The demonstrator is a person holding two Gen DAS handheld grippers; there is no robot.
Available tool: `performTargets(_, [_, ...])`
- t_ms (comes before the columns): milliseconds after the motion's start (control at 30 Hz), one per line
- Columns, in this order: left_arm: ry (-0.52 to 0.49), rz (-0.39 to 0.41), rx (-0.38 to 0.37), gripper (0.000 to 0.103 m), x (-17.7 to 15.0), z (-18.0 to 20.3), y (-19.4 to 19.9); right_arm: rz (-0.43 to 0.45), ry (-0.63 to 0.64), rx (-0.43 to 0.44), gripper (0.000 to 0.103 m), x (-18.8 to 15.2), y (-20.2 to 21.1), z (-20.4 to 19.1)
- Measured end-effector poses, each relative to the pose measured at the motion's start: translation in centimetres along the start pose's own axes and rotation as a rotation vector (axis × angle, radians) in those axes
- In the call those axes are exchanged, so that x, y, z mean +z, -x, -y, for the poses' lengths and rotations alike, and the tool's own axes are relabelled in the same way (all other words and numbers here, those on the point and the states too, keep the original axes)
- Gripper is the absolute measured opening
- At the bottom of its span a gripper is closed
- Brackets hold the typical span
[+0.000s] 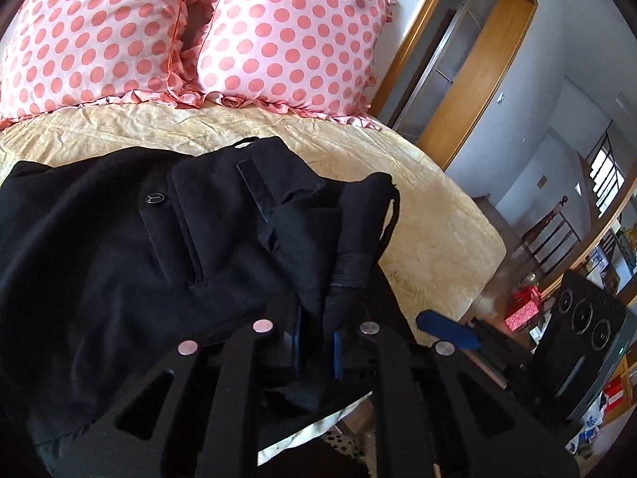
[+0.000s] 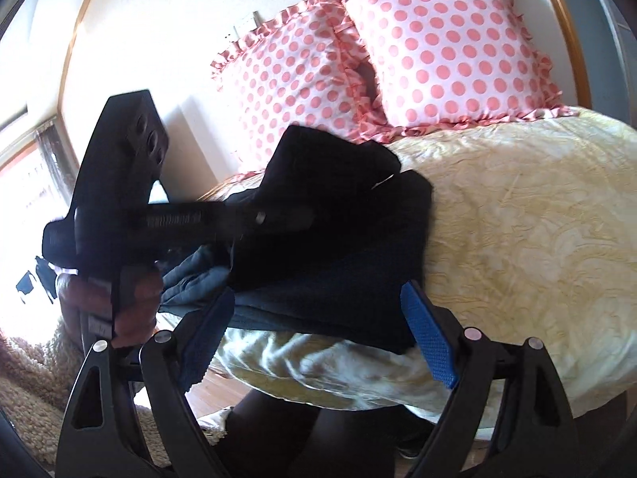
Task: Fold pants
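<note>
Black pants lie bunched on the yellow bedspread, waistband and button facing up. My left gripper is shut on a fold of the pants' waist end near the bed's front edge. In the right wrist view the pants lie across the bed's near edge. My right gripper is open, its blue pads on either side of the pants' edge, not closed on it. The left gripper's body crosses the left of the right wrist view. The right gripper shows at the right of the left wrist view.
Two pink polka-dot pillows stand at the head of the bed. Wooden wardrobe frames and cluttered shelves are to the right. A shaggy rug lies on the floor to the left, near a bright window.
</note>
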State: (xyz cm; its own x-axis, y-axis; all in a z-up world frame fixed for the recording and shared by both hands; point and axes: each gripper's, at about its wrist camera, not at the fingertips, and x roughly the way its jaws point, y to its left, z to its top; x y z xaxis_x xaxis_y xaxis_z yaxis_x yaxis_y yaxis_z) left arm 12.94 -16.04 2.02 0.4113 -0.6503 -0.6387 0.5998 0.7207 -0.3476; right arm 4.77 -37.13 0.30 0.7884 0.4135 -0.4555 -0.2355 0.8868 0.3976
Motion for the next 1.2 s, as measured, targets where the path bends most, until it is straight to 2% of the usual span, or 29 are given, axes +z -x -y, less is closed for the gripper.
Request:
performTargets(100, [-0.063, 0.009, 0.033, 0.011, -1.1, 1.0, 0.0, 0.024, -0.019, -0.035, 0.087, 0.3, 0.8, 0.7])
performTargets(300, [-0.107, 0.027, 0.026, 0.011, -2.5, 1.5, 0.3, 0.08, -0.09, -0.058, 0.087, 1.1, 2.3, 2.4])
performTargets(333, [-0.127, 0.024, 0.03, 0.015, -2.7, 1.6, 0.3, 0.087, -0.101, -0.059, 0.087, 1.3, 2.5, 2.5])
performTargets(367, [-0.14, 0.017, 0.027, 0.021, -2.9, 1.6, 0.5, 0.09, -0.106, -0.057, 0.087, 1.6, 2.7, 2.6])
performTargets(400, [-0.143, 0.018, -0.001, 0.039, -3.1, 1.5, 1.0, 0.094, -0.108, -0.056, 0.087, 1.9, 2.7, 2.5])
performTargets(433, [-0.135, 0.035, -0.036, 0.068, -3.4, 1.4, 1.9, 0.098, -0.105, -0.057, 0.087, 2.1, 2.8, 2.4])
performTargets(467, [-0.131, 0.065, -0.05, 0.079, -3.7, 1.3, 3.0, 0.102, -0.094, -0.057, 0.087, 2.6, 2.8, 2.1])
performTargets(500, [-0.137, 0.103, -0.049, 0.095, -4.1, 1.4, 4.3, 0.106, -0.075, -0.06, 0.087, 3.0, 2.7, 1.6])
performTargets(533, [-0.158, 0.142, -0.014, 0.101, -4.3, 1.5, 5.6, 0.109, -0.055, -0.062, 0.087, 3.3, 2.5, 1.2])
performTargets(600, [-0.233, 0.235, 0.092, 0.101, -4.5, 1.7, 8.1, 0.103, -0.022, -0.061, 0.087, 4.0, 1.8, 0.3])
performTargets(633, [-0.258, 0.268, 0.181, 0.101, -4.5, 1.4, 8.9, 0.094, -0.011, -0.064, 0.087, 4.2, 1.3, -0.1])
performTargets(700, [-0.273, 0.304, 0.377, 0.101, -4.3, 0.3, 9.7, 0.067, 0.007, -0.059, 0.081, 4.6, -0.2, -0.9])
performTargets(733, [-0.266, 0.313, 0.447, 0.101, -4.3, -0.7, 9.9, 0.049, 0.018, -0.059, 0.078, 4.7, -1.0, -1.4])
performTargets(767, [-0.244, 0.307, 0.486, 0.101, -4.2, -1.6, 10.0, 0.034, 0.033, -0.06, 0.074, 4.6, -1.7, -1.7])
performTargets(833, [-0.175, 0.284, 0.507, 0.101, -4.1, -3.8, 10.2, -0.004, 0.079, -0.082, 0.072, 4.5, -3.4, -2.8])
performTargets(933, [-0.08, 0.268, 0.475, 0.101, -4.3, -6.5, 10.9, -0.048, 0.119, -0.121, 0.066, 4.2, -5.0, -3.3])
performTargets(1033, [-0.038, 0.259, 0.479, 0.101, -4.7, -8.2, 11.4, -0.086, 0.137, -0.173, 0.03, 4.0, -6.1, -2.9])
performTargets(1067, [-0.026, 0.252, 0.482, 0.101, -4.9, -8.7, 11.3, -0.111, 0.137, -0.151, 0.011, 3.8, -6.2, -2.8])
performTargets(1200, [0.029, 0.202, 0.431, 0.101, -5.9, -10.0, 10.4, -0.152, 0.175, -0.154, 0.01, 2.3, -5.2, -3.2])
